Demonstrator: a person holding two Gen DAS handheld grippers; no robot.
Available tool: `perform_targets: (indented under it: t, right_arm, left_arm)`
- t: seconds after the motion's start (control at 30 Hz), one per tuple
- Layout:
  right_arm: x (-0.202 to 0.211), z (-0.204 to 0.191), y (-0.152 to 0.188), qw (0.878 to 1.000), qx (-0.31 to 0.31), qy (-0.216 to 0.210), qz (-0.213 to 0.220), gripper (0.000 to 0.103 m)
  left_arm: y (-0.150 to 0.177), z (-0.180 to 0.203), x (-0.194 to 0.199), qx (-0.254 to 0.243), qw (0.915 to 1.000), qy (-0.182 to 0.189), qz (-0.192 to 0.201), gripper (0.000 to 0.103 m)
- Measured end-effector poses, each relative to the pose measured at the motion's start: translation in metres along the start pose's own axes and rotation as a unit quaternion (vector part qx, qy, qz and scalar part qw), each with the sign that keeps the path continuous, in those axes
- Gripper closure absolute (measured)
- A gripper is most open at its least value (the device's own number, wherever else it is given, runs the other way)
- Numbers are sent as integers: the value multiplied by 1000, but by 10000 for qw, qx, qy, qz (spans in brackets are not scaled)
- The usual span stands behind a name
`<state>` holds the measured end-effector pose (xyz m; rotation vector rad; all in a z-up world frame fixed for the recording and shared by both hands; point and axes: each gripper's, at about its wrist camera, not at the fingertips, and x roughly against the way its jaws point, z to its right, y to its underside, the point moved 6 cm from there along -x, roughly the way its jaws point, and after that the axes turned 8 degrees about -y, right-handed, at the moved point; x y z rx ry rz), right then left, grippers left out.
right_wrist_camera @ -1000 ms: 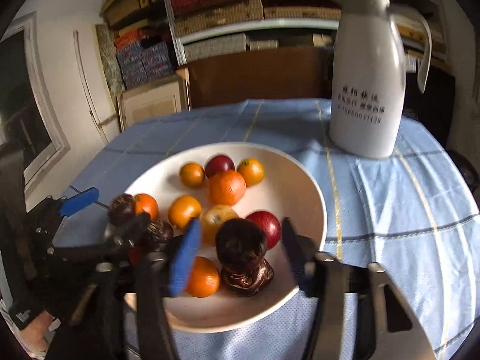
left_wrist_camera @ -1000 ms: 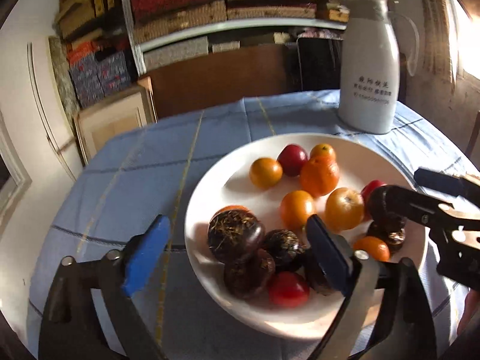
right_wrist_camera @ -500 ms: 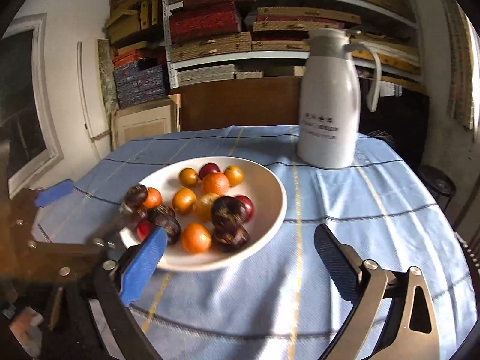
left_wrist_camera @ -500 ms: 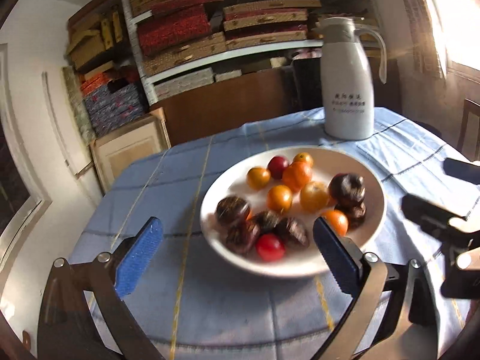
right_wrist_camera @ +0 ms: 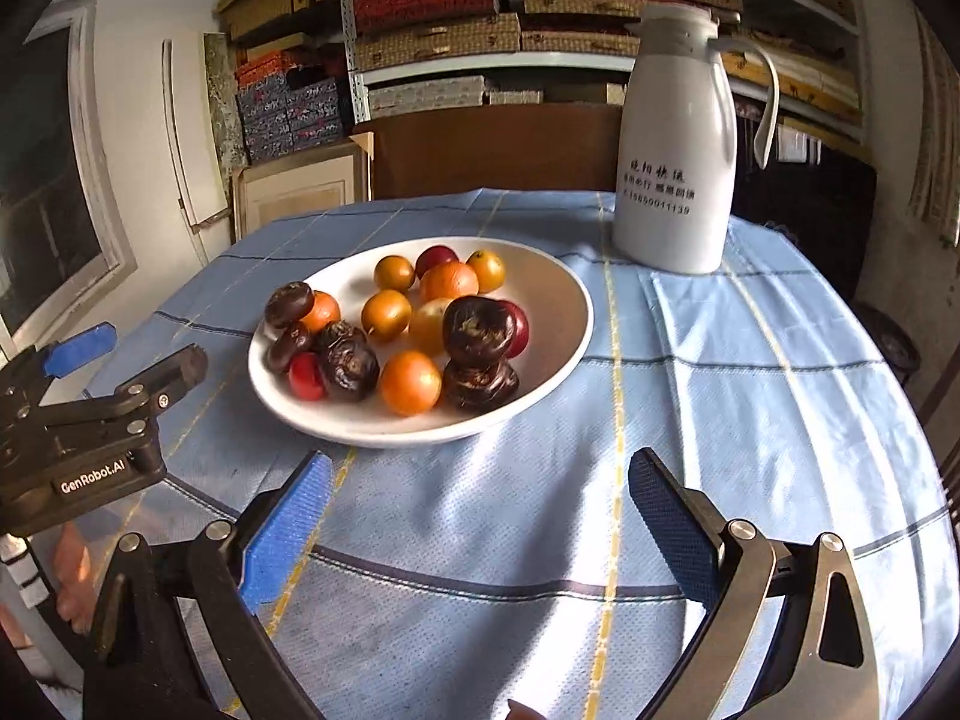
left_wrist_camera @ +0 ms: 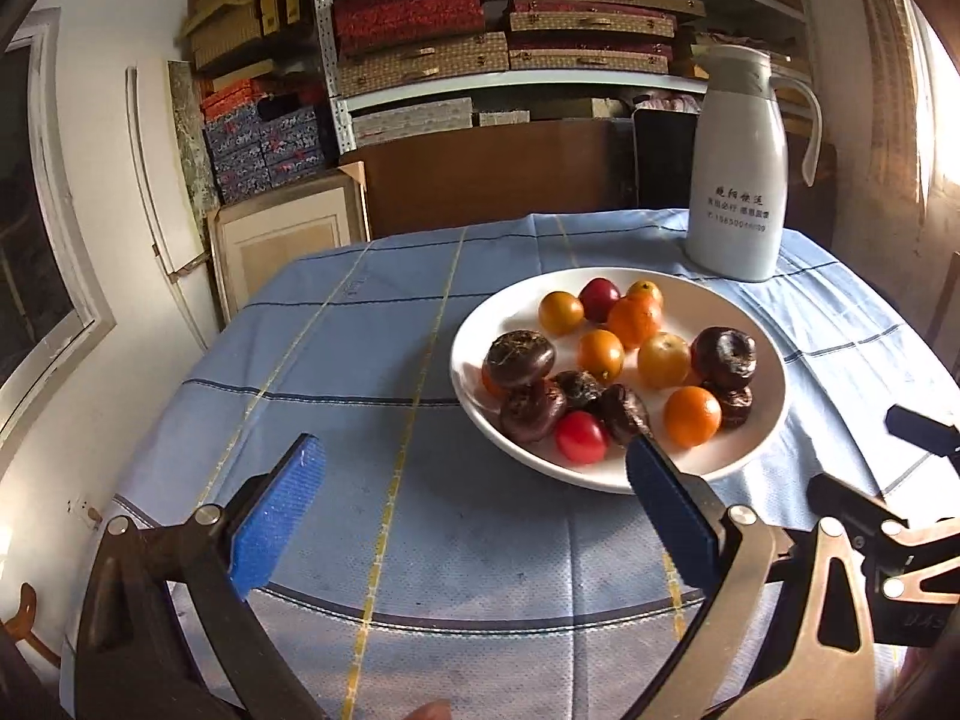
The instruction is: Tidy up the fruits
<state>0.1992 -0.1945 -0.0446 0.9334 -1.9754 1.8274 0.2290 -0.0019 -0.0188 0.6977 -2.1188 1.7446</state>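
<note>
A white plate (left_wrist_camera: 762, 324) (right_wrist_camera: 558, 294) on the blue tablecloth holds several orange fruits, red fruits and dark brown water chestnuts. One dark chestnut (right_wrist_camera: 479, 328) sits on top of another (right_wrist_camera: 480, 383) at the plate's right side. My left gripper (left_wrist_camera: 474, 510) is open and empty, held back from the plate's near left edge. My right gripper (right_wrist_camera: 480, 516) is open and empty, held back from the plate's near edge. The left gripper also shows in the right wrist view (right_wrist_camera: 114, 360), and the right one in the left wrist view (left_wrist_camera: 888, 462).
A white thermos jug (left_wrist_camera: 738, 162) (right_wrist_camera: 678, 144) stands behind the plate at the back right. The round table's cloth (left_wrist_camera: 360, 360) spreads left of the plate. Shelves with boxes (left_wrist_camera: 480, 30) and a wooden cabinet are behind the table.
Both grippers have pulled back and away from the plate. The right gripper has let go of the dark chestnut, which now rests on another chestnut in the plate.
</note>
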Motion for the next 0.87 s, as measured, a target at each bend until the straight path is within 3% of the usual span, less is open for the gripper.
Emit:
perform_targets:
  t: [0.33, 0.5, 0.7, 0.87]
  right_arm:
    - [1, 1, 1, 9997, -167, -140, -69, 4]
    - [0, 0, 2, 9998, -129, -123, -99, 4]
    - [0, 1, 2, 9997, -157, -132, -99, 4]
    - [-1, 1, 3, 9997, -136, -126, -138, 4]
  left_arm:
    - [0, 5, 4, 34, 9998, 164, -75, 5]
    - [1, 4, 7, 49, 10000, 32, -50, 5]
    - [1, 8, 7, 28, 9997, 216, -114, 5]
    - [2, 8, 8, 8, 9999, 122, -95, 5]
